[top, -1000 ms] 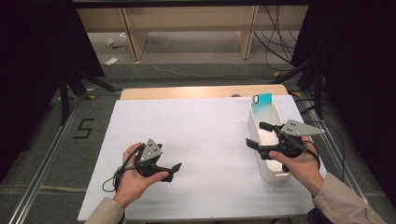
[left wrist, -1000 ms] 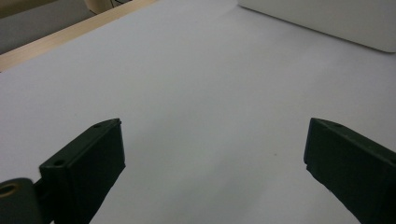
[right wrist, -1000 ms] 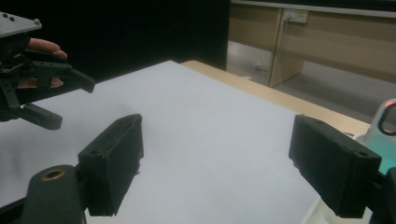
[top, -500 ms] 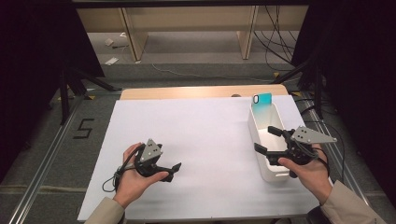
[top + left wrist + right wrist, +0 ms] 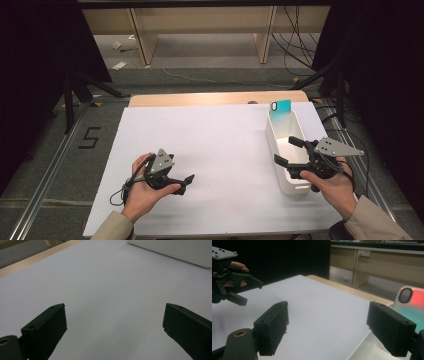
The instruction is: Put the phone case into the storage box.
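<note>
At right of frame, the right gripper, jaws wide and empty, hovers over a long white plastic bin holding a teal phone case; the left gripper rests open at lower left.

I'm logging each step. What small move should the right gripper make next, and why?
Probably ease the right gripper forward along the white bin toward the phone case. Its jaws stand open and empty over the bin's near end, and the case stands upright at the far end, untouched.
</note>
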Tool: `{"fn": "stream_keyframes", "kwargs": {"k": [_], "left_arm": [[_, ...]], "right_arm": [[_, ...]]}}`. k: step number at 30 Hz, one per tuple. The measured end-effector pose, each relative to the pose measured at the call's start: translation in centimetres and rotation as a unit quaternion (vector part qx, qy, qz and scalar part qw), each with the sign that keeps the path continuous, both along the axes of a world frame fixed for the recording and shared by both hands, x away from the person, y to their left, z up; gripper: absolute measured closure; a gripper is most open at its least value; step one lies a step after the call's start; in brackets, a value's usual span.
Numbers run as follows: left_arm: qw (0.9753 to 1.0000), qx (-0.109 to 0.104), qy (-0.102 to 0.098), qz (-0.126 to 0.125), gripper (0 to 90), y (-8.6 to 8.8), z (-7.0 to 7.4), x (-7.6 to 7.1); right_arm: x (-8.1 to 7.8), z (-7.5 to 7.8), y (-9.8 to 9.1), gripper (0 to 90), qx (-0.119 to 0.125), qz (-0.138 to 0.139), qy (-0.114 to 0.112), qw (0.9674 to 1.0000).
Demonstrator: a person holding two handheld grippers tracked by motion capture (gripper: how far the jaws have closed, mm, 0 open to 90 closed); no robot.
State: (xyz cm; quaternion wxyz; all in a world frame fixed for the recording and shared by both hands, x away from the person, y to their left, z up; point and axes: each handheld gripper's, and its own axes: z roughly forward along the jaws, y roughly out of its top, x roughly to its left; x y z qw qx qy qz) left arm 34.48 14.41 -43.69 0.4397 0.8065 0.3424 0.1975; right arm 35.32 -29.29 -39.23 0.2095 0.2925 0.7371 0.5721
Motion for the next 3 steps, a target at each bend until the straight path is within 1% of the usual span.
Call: {"fn": "stream_keyframes", "kwargs": {"k": [3], "left_arm": [[1.0000, 0.000, 0.000, 0.000, 4.4, -0.02, 0.04, 0.01]], "right_arm": [[0.07, 0.00, -0.08, 18.5, 0.004, -0.002, -0.001, 1.0000]]}}
